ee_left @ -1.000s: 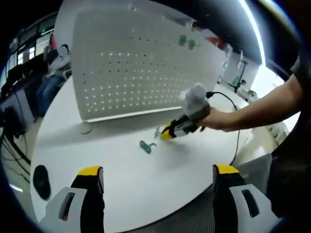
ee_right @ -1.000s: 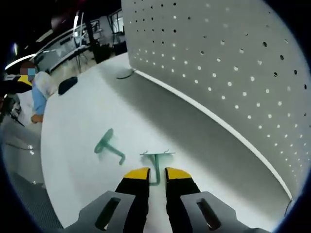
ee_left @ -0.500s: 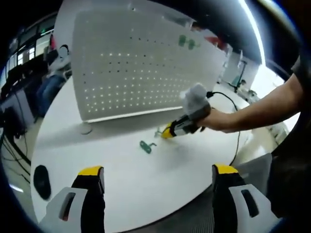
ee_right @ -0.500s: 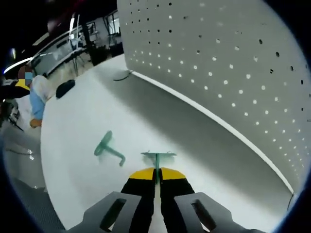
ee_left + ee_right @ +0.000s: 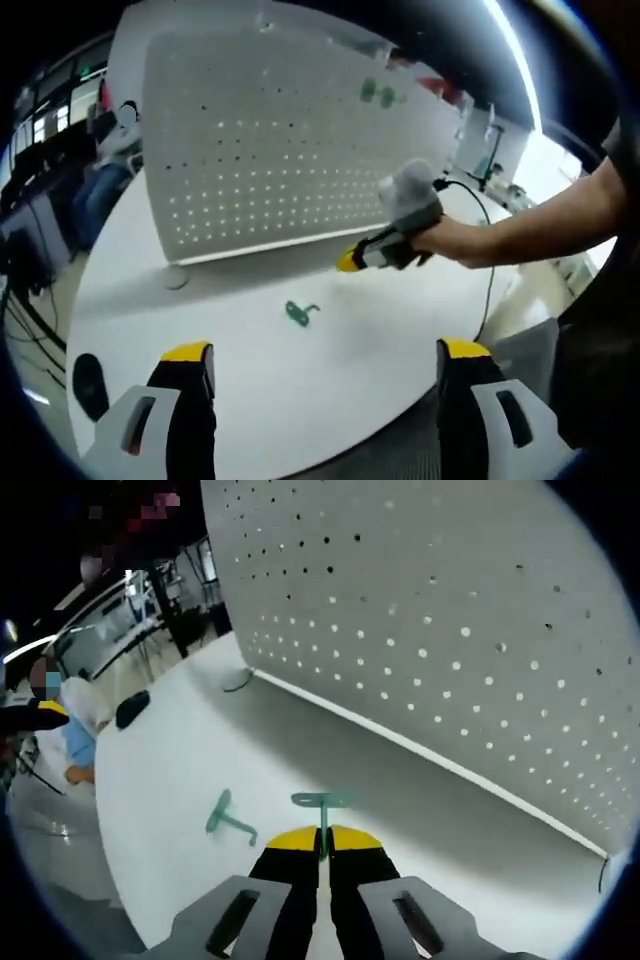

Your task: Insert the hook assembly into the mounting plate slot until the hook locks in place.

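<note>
A white perforated mounting plate [image 5: 290, 130] [image 5: 480, 630] stands upright on the round white table [image 5: 300, 390]. My right gripper [image 5: 322, 842] is shut on a green hook [image 5: 321, 807], held a little above the table in front of the plate. From the left gripper view the right gripper [image 5: 352, 262] hangs near the plate's lower right, held by a person's hand. A second green hook [image 5: 299, 313] [image 5: 228, 817] lies flat on the table. Two green hooks [image 5: 378, 94] sit high on the plate. My left gripper [image 5: 325, 352] is open over the near table edge, holding nothing.
A black cable [image 5: 480, 250] trails from the right gripper across the table's right side. A small round disc [image 5: 176, 277] lies by the plate's left foot. A dark object [image 5: 88, 380] sits at the table's left edge. A seated person [image 5: 70, 715] and desks lie beyond.
My right gripper shut on the green hook and lifted it off the table toward the plate. The other hook stayed on the table. The left gripper stayed open and still.
</note>
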